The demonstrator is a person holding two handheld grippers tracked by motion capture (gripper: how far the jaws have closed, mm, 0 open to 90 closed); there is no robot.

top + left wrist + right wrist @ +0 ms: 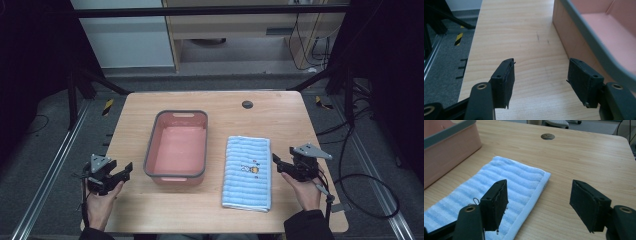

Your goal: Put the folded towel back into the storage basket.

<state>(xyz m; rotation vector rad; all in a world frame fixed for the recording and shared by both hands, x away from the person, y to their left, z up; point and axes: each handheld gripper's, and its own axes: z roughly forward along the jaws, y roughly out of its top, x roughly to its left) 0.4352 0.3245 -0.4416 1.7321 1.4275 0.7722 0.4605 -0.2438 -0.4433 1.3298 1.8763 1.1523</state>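
Note:
A folded light-blue towel point(247, 173) with a small cartoon print lies flat on the wooden table point(280, 120), right of centre. To its left sits an empty pink tub point(177, 147) with a grey rim. A hand holds my left gripper point(126, 170) open at the table's left edge, close to the tub's near left corner; nothing is between its jaws. My right gripper point(283, 158) stands open just right of the towel. In the right gripper view the towel point(499, 187) lies under the left jaw, with its edge between the open jaws. The tub's wall point(584, 47) shows beside the left gripper point(541, 82).
A round cable hole point(247, 104) sits near the table's far edge. Black frame struts and cables stand around the table on a grey floor. Bare wood lies in front of the tub and right of the towel.

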